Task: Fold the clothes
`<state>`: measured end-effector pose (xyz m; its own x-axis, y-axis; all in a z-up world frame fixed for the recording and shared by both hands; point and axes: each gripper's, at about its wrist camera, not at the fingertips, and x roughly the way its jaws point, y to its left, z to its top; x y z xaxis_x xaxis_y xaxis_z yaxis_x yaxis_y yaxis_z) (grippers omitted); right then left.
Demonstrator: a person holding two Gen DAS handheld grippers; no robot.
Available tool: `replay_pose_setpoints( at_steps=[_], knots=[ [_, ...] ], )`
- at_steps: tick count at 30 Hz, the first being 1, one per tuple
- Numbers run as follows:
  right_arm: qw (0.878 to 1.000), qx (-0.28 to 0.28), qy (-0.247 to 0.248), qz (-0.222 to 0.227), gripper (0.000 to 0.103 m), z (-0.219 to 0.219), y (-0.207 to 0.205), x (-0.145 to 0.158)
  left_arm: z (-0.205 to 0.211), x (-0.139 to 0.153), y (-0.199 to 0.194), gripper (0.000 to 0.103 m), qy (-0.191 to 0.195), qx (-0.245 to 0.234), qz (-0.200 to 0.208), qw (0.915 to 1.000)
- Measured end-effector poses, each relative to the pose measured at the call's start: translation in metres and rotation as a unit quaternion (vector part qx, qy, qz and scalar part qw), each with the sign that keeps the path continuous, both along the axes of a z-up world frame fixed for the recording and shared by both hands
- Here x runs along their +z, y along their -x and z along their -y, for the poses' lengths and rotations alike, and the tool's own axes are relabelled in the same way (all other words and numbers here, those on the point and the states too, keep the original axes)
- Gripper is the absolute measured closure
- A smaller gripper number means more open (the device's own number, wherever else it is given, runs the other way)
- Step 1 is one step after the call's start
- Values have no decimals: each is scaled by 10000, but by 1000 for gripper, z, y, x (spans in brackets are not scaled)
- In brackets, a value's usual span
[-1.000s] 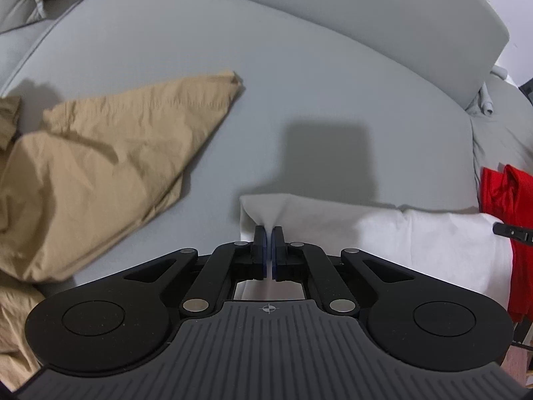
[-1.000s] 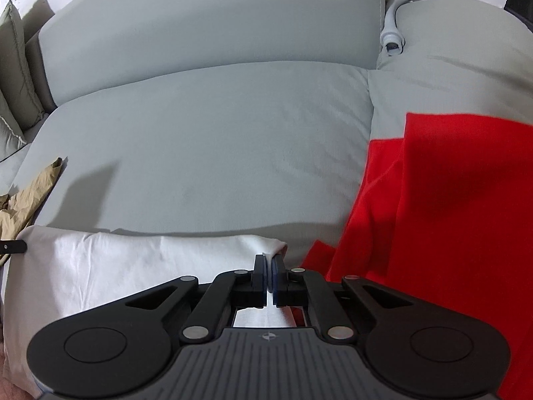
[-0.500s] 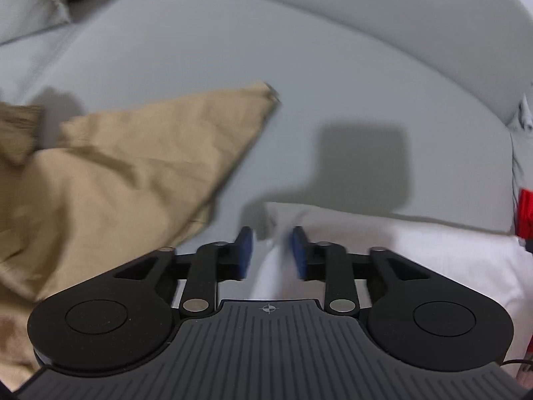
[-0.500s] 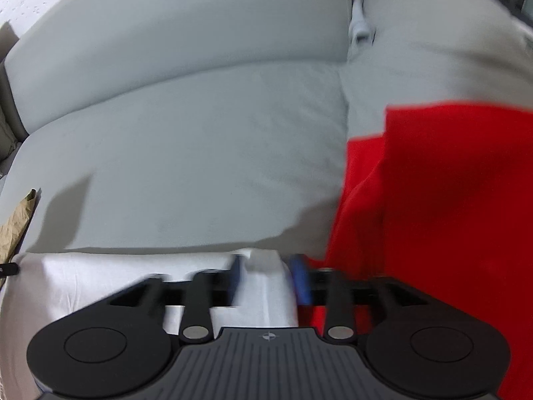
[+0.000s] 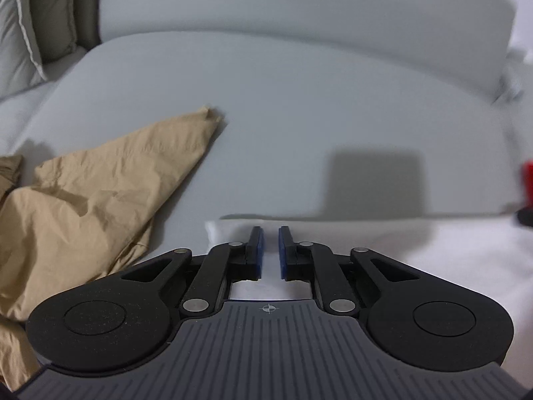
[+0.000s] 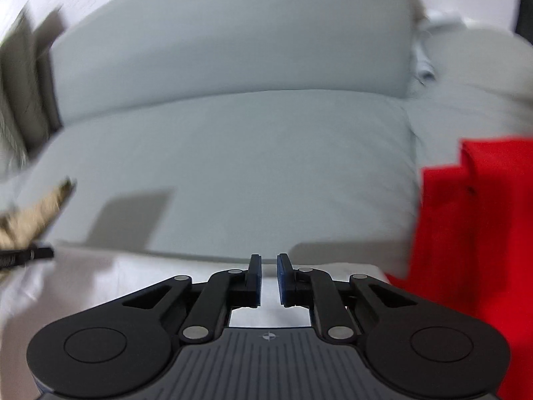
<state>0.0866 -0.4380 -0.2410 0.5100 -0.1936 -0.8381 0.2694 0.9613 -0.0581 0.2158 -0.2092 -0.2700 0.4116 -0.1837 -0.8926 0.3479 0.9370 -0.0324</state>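
Both jaws parted, nothing held: left gripper point(image 5: 269, 233) and right gripper point(image 6: 268, 261) over white garment point(image 5: 416, 243) at 6 o'clock on sofa cushion point(image 5: 299, 126), apparently laid flat for folding.

Flat white cloth garment point(image 5: 416, 250), smooth, spread along the near edge of the seat, straight far edge, its left corner squared. Crumpled tan cotton garment point(image 5: 86, 213) lying to its left, just beside it, one pointed corner stretched outward. Bright red fabric garment point(image 6: 473, 253) heaped on its right, touching it.
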Motion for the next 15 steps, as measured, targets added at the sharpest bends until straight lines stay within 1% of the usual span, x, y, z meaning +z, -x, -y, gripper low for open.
replay_pose_setpoints(
  at_steps=[1,2,3,5,6,7,8,9,10,11,13,15],
  knots=[
    [9990,67,394,-205,92,-1,1,-9,-5,-1,-4,97,61,68,-36,10000],
    [9980,66,562,-281,92,0,3,-13,-10,-3,-8,97,122,135,-72,9998],
    [9978,-83,601,-282,93,8,7,-12,-15,-1,-10,97,131,189,-62,9997],
    [9958,-574,640,-312,92,36,21,-5,-21,13,-10,95,-97,236,178,9995],
    [9952,-735,558,-336,92,48,28,3,-24,21,-9,93,-211,259,298,9990],
    [9956,-778,422,-320,93,54,32,8,-27,28,-9,87,-324,282,417,9982],
    [9962,-804,231,-250,91,57,37,18,-30,36,-7,85,-374,276,477,9978],
    [9967,-785,86,-172,88,56,41,26,-29,44,1,80,-250,190,389,9987],
    [9972,-735,-12,-105,81,52,44,31,-27,50,11,77,-103,82,313,9994],
    [9979,-622,-151,-12,80,41,48,38,-24,54,20,77,-51,-55,309,9995],
    [9986,-333,-391,121,80,16,51,44,-7,60,52,76,20,-568,324,9979],
    [9980,106,-605,130,81,-19,51,45,9,57,76,73,-15,-889,308,9956]
  ],
)
